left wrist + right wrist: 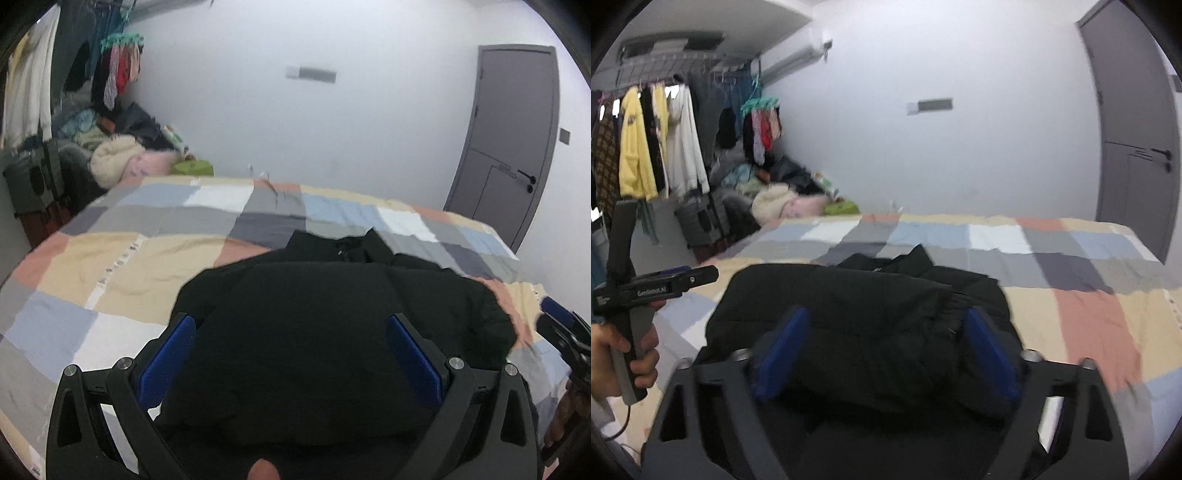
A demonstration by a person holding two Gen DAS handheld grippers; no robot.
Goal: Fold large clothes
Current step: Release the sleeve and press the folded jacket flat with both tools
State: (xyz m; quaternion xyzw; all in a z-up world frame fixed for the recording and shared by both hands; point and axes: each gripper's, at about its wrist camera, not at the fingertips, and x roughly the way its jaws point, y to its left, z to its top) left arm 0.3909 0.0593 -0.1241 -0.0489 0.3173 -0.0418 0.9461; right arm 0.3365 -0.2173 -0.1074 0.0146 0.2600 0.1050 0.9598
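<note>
A black jacket (pixel 332 295) lies folded into a thick bundle on a bed with a patchwork cover (pixel 110 266), collar at the far side. My left gripper (pixel 290 317) hovers over its near part, blue pads spread wide and not touching the cloth. The right gripper (pixel 550 306) shows at the right edge. In the right wrist view the jacket (pixel 868 295) fills the middle of the bed (pixel 1089 306). My right gripper (pixel 886 312) stands above it with its pads apart and nothing pinched. A hand holds the left gripper (pixel 698 275) at the left.
A heap of clothes (pixel 118 155) lies on the floor beyond the bed's far left corner. Garments hang on a rack (pixel 657 147) at the left. A grey door (pixel 517 147) stands in the white wall at the right.
</note>
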